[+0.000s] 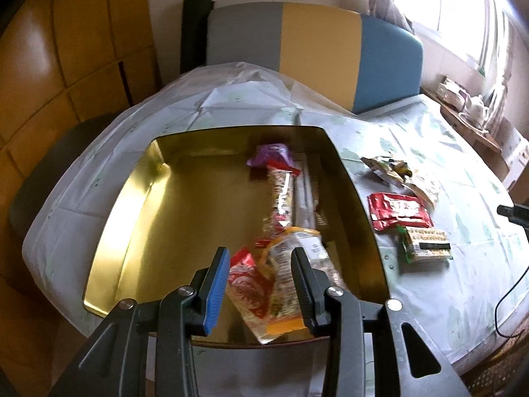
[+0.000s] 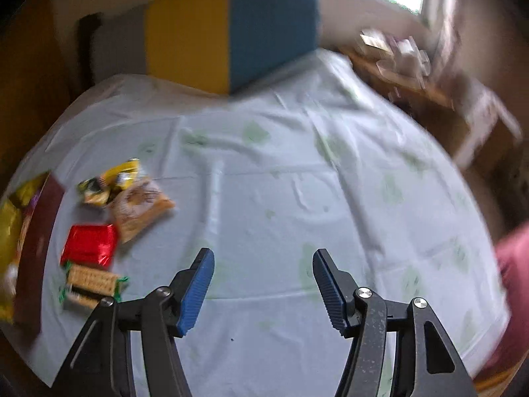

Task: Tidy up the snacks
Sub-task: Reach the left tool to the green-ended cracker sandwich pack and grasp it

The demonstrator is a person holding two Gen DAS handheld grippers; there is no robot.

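The left gripper (image 1: 261, 278) is hanging with fingers spread over snack packets (image 1: 281, 278) in the gold tin (image 1: 132, 218), near its lower edge. The right gripper (image 2: 263, 289) is gaping over bare tablecloth (image 2: 297, 182); four packets (image 2: 89, 243) are lying at left. The writing is probably too blurred to read.

Our right gripper (image 2: 263, 289) hovers with its jaws spread wide over the pale, green-patterned tablecloth (image 2: 281, 182), holding nothing. Far to its left, four snacks lie in a cluster: a yellow-and-black crinkled packet (image 2: 109, 182), touching a tan printed pouch (image 2: 140, 206), then a shiny red foil packet (image 2: 89, 244), then a green-edged cracker pack (image 2: 89, 286) nearest us. The view is motion-blurred.
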